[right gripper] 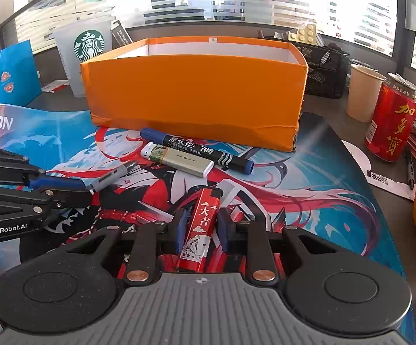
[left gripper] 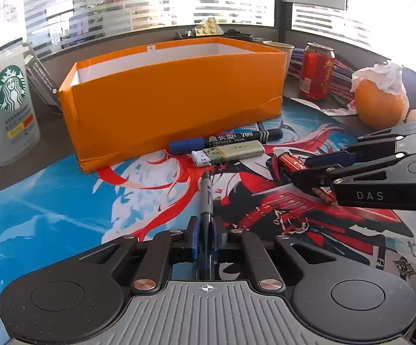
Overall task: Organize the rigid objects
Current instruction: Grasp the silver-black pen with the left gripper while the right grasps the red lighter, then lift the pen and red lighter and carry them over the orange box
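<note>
The left tool (left gripper: 205, 230) is clamped on a grey pen (left gripper: 206, 198) whose tip points toward the orange box (left gripper: 173, 97). The right tool (right gripper: 200, 224) grips a red lighter (right gripper: 200, 224) lying on the printed mat (right gripper: 308, 189) that covers the worktop. A black marker (right gripper: 199, 151) and a pale lighter (right gripper: 179, 159) lie side by side, touching, just in front of the box.

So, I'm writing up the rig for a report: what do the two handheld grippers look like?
Both match: black linkage arms with silver rivets, blue-padded jaws, a ribbed grey body with two round black discs. The left gripper reads "GenRobot.AI" on its side, the right gripper "DAS". No cables or sleeves show.
</note>
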Demonstrator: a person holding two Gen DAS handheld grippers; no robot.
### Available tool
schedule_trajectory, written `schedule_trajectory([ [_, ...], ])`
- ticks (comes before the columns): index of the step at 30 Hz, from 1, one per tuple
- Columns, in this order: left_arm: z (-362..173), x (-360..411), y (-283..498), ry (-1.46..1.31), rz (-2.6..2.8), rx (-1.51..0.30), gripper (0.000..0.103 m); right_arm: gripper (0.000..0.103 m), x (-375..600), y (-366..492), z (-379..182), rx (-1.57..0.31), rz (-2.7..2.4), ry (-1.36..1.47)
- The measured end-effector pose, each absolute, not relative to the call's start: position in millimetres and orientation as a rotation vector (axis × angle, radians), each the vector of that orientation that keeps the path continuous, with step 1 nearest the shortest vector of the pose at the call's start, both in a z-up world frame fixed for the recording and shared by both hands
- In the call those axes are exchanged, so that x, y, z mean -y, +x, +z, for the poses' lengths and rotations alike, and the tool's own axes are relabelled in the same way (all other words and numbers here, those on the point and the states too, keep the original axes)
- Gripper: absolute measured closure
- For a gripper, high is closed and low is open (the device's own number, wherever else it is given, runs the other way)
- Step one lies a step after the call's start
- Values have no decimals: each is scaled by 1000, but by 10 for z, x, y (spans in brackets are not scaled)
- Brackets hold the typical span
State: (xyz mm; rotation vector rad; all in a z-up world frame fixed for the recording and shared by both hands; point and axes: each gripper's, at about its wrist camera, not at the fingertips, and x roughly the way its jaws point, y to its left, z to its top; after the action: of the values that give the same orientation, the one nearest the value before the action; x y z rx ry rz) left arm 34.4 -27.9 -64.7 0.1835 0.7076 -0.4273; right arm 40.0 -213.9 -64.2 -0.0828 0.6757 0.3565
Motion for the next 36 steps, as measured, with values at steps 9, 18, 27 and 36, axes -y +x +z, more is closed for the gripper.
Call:
schedule_trajectory([
  [9,-553,247,344,128,-404,-706,96,85,2145,388,-640,-674,354,-86],
  [18,-258,228,280,129,-384,-630,96,85,2180,371,-504,-635,351,-68],
  [27,24,258,334,148,-368,-574,96,85,2172,403,-219,-566,353,-69],
  [36,266,263,471,142,-344,-528,96,85,2070,504,116,-484,368,-105],
])
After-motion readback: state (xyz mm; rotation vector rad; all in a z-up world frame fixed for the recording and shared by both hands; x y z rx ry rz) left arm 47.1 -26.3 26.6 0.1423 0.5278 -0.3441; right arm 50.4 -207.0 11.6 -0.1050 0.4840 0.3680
